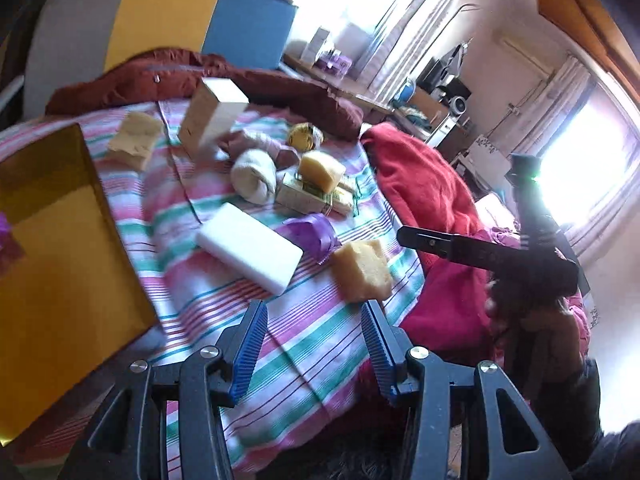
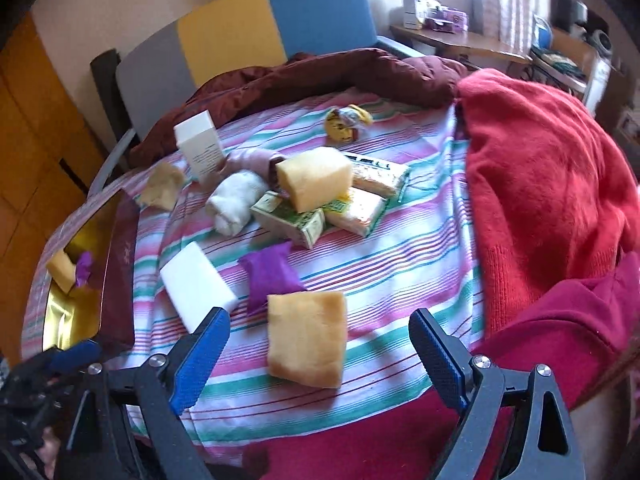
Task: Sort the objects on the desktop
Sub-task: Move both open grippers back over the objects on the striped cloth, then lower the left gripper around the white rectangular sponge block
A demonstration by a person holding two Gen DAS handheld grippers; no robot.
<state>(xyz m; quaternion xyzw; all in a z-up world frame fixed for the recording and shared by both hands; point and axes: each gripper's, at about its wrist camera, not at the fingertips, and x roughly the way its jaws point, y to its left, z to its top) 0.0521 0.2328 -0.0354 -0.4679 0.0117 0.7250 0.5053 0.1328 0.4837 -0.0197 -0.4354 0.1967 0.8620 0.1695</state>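
Observation:
On a striped bedsheet (image 2: 400, 248) lie a yellow sponge (image 2: 306, 336), a white foam block (image 2: 196, 286) and a purple pouch (image 2: 272, 276). My right gripper (image 2: 320, 344) hangs open just above the near sponge, its pads wide on either side and not touching it. My left gripper (image 1: 316, 320) is open over bare sheet, short of the same sponge (image 1: 362, 276) and the white block (image 1: 250, 246). Further back are a rolled white sock (image 2: 236, 200), another sponge (image 2: 316, 178) on green packets (image 2: 296, 224), a white box (image 2: 200, 142) and a yellow toy (image 2: 346, 122).
A gold-lined tin (image 2: 72, 312) at the left holds a sponge (image 2: 62, 276) and a purple item (image 2: 84, 270). A red sweater (image 2: 540, 200) and a dark red quilt (image 2: 320, 76) border the sheet. Behind stands a grey, yellow and blue headboard (image 2: 240, 36).

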